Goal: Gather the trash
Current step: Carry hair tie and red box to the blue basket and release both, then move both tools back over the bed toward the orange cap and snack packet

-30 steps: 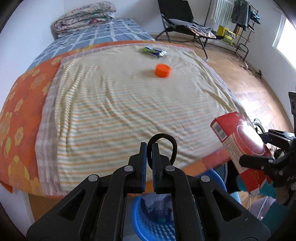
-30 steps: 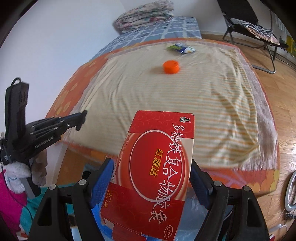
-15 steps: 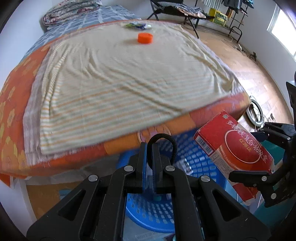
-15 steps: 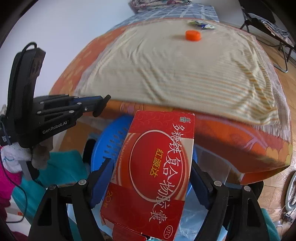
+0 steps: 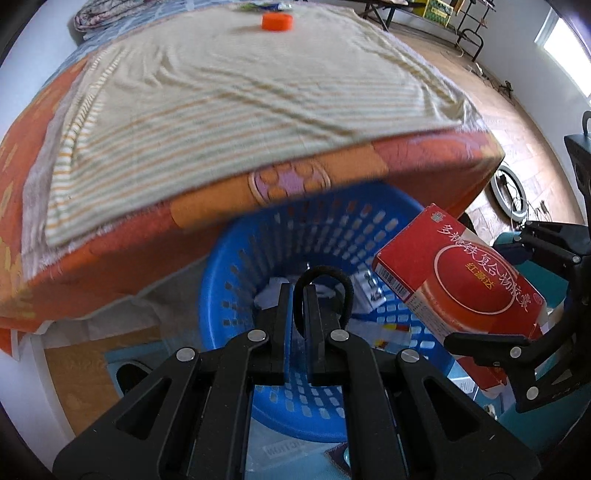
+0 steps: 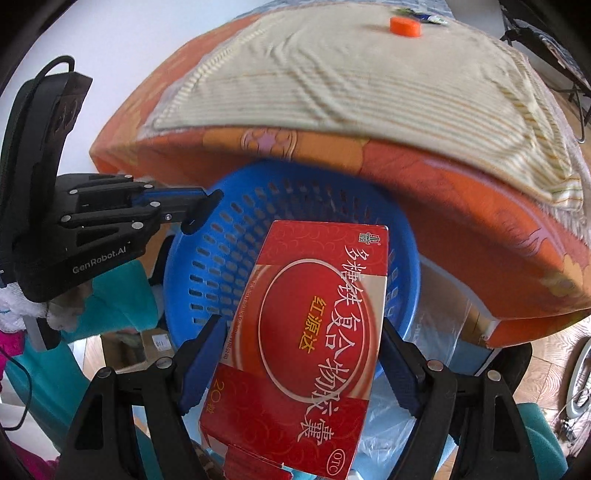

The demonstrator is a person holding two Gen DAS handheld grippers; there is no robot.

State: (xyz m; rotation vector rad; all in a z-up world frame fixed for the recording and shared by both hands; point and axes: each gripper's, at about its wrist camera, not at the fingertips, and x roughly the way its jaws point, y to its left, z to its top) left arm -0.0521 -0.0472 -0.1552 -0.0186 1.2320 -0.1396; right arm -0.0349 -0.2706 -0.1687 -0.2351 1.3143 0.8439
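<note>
"OTC" on red box point(image 6: 306, 350) (gripper point(image 6: 88, 221) — "GenRobot.AI")

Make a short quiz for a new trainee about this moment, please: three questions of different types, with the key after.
1. True or false: the red box is clamped between the jaws of the right gripper.
2. Multiple choice: what does the left gripper hold? A) a black hair tie B) a glass bottle C) a metal spoon
3. Fill the gap: the orange cap lies on the ____, not in the blue basket.

Key
1. True. The box is held above the basket.
2. A. The black hair tie loops out from the closed jaws.
3. bed. The cap rests far back on the striped sheet.
</note>
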